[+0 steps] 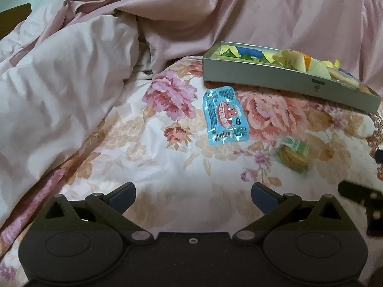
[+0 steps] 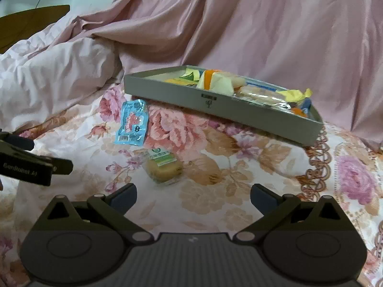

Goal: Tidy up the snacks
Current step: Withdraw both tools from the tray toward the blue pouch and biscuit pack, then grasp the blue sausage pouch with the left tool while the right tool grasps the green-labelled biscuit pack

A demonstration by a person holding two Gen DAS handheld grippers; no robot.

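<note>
Right wrist view: a shallow grey tray point(image 2: 182, 93) sits on the floral quilt point(image 2: 239, 167), holding a heap of yellow, white and orange wrapped snacks point(image 2: 222, 82). Just in front of it lies a flat, glossy blue packet point(image 2: 132, 124), and nearer, apart from it, a round cake in clear wrap with a green label point(image 2: 164, 166). Crumpled pink satin bedding point(image 2: 263, 24) rises behind. The right gripper point(image 2: 193, 197) and left gripper point(image 1: 193, 197) both hover with jaws spread wide, holding nothing.

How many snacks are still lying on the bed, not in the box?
2: the blue packet beside the gray box, and the green-labelled cake nearer the camera. None seem hidden.
</note>
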